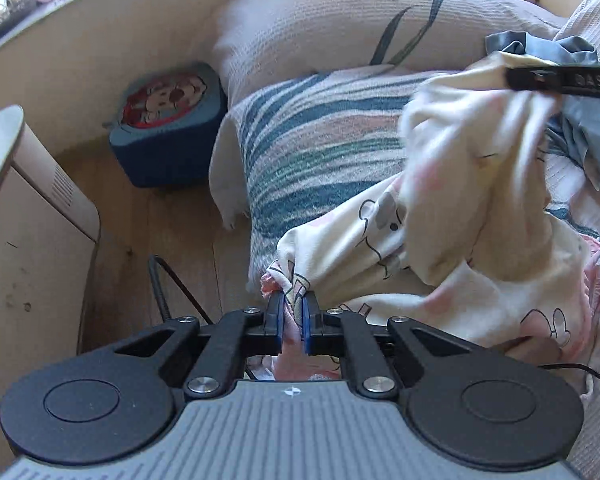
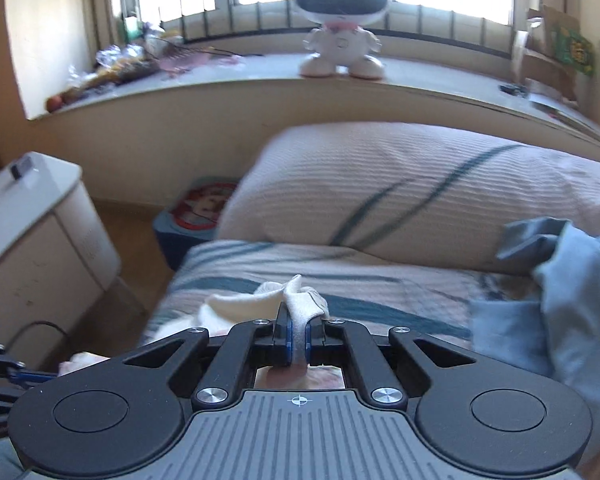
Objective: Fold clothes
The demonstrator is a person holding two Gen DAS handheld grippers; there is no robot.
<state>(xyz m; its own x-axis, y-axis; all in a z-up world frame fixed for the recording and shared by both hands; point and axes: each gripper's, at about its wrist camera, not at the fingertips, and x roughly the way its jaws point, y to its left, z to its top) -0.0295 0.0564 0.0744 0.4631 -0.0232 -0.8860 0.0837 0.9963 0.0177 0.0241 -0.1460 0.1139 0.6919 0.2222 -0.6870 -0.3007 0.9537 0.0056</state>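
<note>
My left gripper (image 1: 293, 300) has its fingers clenched on a hem of the cream cartoon-print garment (image 1: 452, 216) at the bed's (image 1: 320, 128) near left edge. My right gripper (image 2: 298, 314) pinches another fold of it, lifted above the bed. A blue garment (image 2: 560, 292) lies right; the pillow (image 2: 400, 184) ahead; open floor (image 1: 160, 216) left.

Garment (image 1: 452, 208) lies on the bed (image 1: 320, 132) near its left edge. Pillow (image 2: 400, 188) sits at the bed's far end, against the wall below the window ledge (image 2: 228, 80). Second garment (image 2: 548, 292) lies toward the bed's right side. Toy figure (image 2: 342, 28) stands on the ledge. On the floor, left of the bed: a box (image 1: 168, 128), and a cabinet (image 1: 32, 216) further left.
</note>
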